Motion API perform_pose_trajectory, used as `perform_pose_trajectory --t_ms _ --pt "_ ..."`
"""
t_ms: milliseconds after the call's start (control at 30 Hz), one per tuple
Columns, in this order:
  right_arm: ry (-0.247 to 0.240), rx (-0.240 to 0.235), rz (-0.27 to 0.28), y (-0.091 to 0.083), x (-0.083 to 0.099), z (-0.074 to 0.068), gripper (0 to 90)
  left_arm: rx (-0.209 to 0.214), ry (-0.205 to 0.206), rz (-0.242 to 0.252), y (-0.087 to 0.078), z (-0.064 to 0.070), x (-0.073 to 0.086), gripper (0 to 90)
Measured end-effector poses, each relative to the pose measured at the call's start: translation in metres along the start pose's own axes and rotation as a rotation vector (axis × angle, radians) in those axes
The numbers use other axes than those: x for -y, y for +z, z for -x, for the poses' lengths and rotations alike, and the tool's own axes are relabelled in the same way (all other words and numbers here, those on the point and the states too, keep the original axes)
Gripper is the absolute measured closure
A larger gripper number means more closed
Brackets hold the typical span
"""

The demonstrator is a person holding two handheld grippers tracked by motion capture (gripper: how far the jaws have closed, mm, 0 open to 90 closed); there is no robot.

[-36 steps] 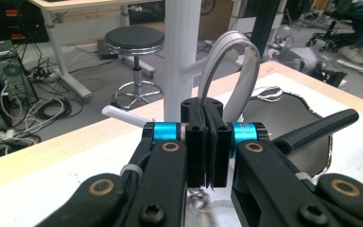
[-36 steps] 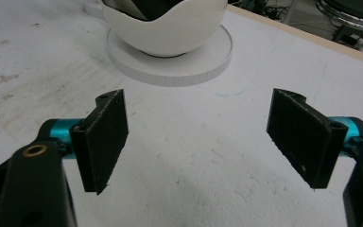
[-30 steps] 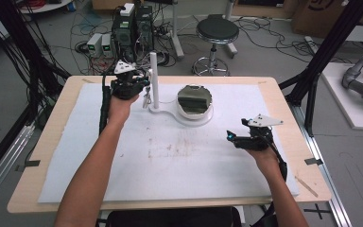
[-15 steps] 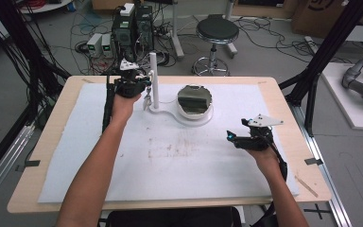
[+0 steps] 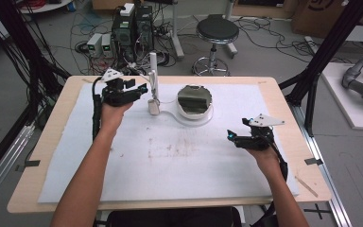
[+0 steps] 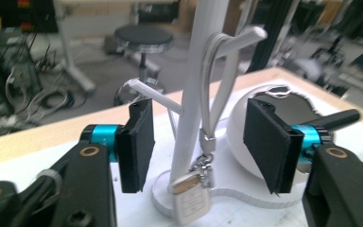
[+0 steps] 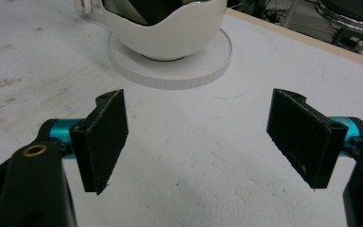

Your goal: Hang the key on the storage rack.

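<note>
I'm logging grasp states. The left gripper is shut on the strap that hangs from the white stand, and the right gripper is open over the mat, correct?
Not quite. The left gripper is open: in the left gripper view its jaws stand apart on either side of the strap and the white stand, touching neither. The right gripper is open over the mat, as you said.

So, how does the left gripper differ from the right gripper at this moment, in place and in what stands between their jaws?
The left gripper is held at the far side of the table, next to the white stand; the right gripper sits nearer the person, over the bare white mat. Between the left jaws stand the stand's post and a hanging keychain; between the right jaws lies only mat. Both are open and hold nothing.
</note>
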State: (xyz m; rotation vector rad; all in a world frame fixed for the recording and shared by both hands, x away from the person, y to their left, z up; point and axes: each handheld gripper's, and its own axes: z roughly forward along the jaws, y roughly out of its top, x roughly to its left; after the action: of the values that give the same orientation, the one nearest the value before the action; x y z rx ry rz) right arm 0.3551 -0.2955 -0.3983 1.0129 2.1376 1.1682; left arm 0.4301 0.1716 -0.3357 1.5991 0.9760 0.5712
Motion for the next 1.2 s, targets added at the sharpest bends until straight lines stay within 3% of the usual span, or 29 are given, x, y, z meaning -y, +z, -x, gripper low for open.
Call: perform_pose_trajectory --t_ms 67,200,433,567,800,1200 --pt "0.006 0.0 0.004 0.0 0.0 0.0 21.7 0.029 -0.015 0.015 -0.007 -0.002 0.005 34.1" --pt "0.005 0.0 0.008 -0.002 -0.001 0.0 21.7 0.076 0.007 0.057 -0.026 0.0 0.019 21.8" --pt "0.001 -0.005 0.008 -0.001 -0.001 0.0 21.6 0.11 0.044 0.066 -0.049 0.003 0.043 20.7" --pt "0.009 0.0 0.002 0.0 0.001 0.001 21.6 0.107 0.068 0.065 -0.057 0.006 0.057 20.8" --pt "0.013 -0.002 0.011 -0.002 0.002 0.004 21.5 0.09 0.036 0.065 -0.067 0.007 0.08 21.1" --pt "0.0 0.003 0.004 -0.001 0.001 0.002 21.5 0.057 0.007 0.053 -0.075 -0.001 0.09 20.9"
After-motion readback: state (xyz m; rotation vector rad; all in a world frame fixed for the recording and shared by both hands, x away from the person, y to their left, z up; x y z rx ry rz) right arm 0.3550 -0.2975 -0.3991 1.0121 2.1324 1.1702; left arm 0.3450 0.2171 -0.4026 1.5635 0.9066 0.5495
